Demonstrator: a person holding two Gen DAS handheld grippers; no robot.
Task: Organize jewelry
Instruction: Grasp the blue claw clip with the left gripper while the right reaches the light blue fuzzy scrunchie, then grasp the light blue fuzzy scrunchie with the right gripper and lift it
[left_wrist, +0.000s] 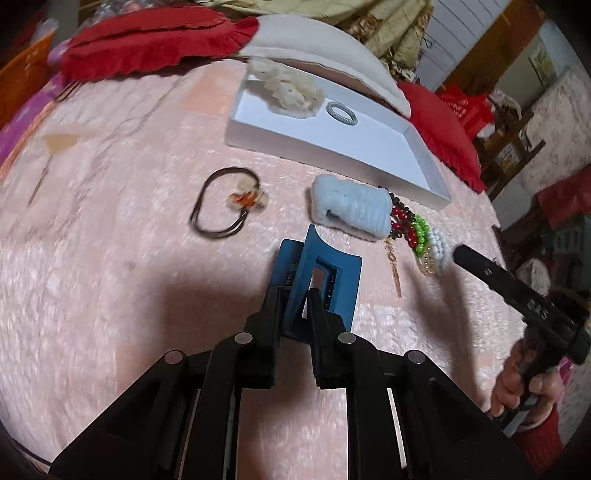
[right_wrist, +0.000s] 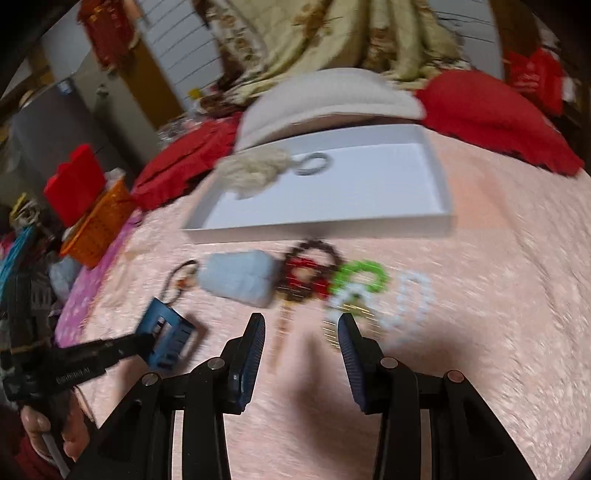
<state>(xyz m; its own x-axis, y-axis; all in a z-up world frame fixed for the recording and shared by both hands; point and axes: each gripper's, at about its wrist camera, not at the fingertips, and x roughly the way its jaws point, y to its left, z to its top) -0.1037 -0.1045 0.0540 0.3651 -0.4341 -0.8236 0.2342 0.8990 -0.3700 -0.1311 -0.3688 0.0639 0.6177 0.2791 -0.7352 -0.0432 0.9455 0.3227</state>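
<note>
My left gripper (left_wrist: 291, 295) is shut on a blue hair claw clip (left_wrist: 325, 277), held just above the pink bedspread; it also shows in the right wrist view (right_wrist: 166, 339). My right gripper (right_wrist: 301, 325) is open and empty, near a row of bead bracelets: dark brown (right_wrist: 314, 251), red (right_wrist: 306, 277), green (right_wrist: 362, 277) and white (right_wrist: 410, 302). A pale blue fluffy scrunchie (left_wrist: 354, 210) and a brown hair tie with a flower (left_wrist: 229, 203) lie on the bed. A white tray (left_wrist: 369, 147) holds a cream scrunchie (left_wrist: 288, 88) and a grey ring band (left_wrist: 341, 112).
A gold chain (left_wrist: 393, 266) lies by the bracelets. A white pillow (left_wrist: 314, 40) and red cushions (left_wrist: 147, 40) sit behind the tray. An orange basket (right_wrist: 99, 225) and a red box (right_wrist: 74, 184) stand at the bed's left side.
</note>
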